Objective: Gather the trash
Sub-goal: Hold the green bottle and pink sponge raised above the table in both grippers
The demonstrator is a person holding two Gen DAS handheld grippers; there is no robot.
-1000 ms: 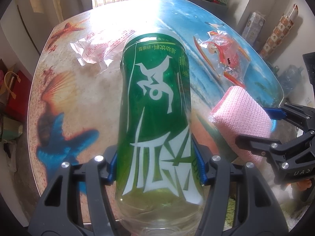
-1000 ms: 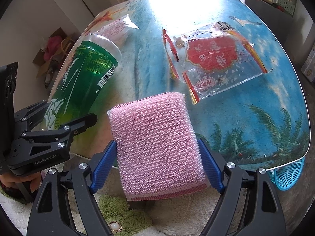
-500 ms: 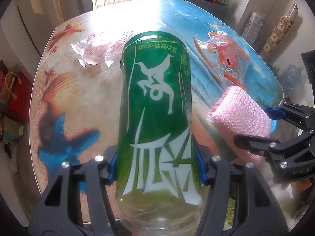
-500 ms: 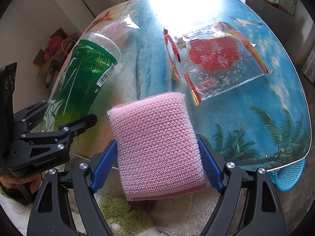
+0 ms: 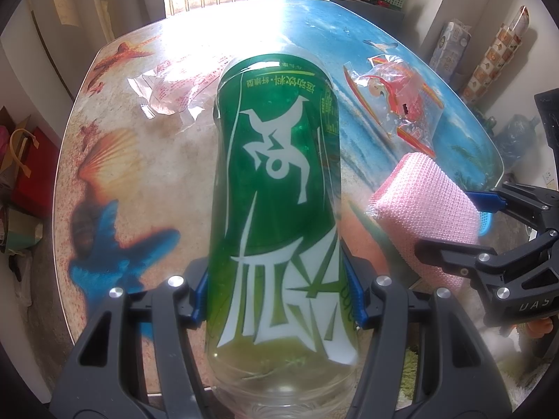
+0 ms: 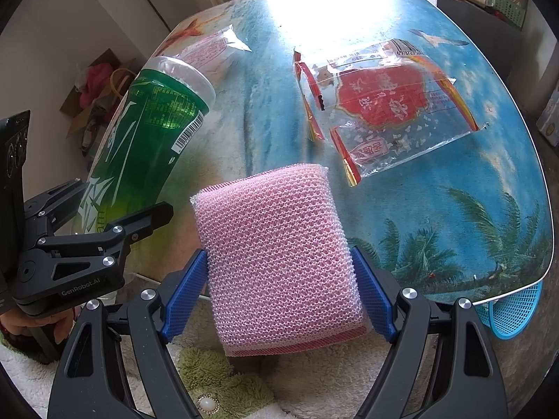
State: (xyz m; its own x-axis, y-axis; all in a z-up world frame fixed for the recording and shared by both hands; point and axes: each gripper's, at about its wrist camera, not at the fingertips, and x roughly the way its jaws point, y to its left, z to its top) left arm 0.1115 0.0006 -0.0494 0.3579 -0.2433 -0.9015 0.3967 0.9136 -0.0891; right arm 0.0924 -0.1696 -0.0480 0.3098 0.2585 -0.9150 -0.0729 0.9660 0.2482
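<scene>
Trash in hand: left hand-held gripper (image 5: 279, 300) clamps a green plastic bottle (image 5: 279, 192), right hand-held gripper (image 6: 279, 293) pinches a pink mesh sponge (image 6: 279, 262), both above the bench's (image 6: 454, 209) near edge. Beyond, toward mid-bench, lie a red-printed wrapper (image 6: 384, 104) and a clear, apparently pink-lettered bag (image 5: 174, 87).

Table (image 6: 401, 10) centre lies open between the pale wrapper (image 5: 174, 87) at left and red wrapper (image 6: 387, 104) at right; blue basket (image 6: 510, 314) apparently sits just below the near-right edge.
</scene>
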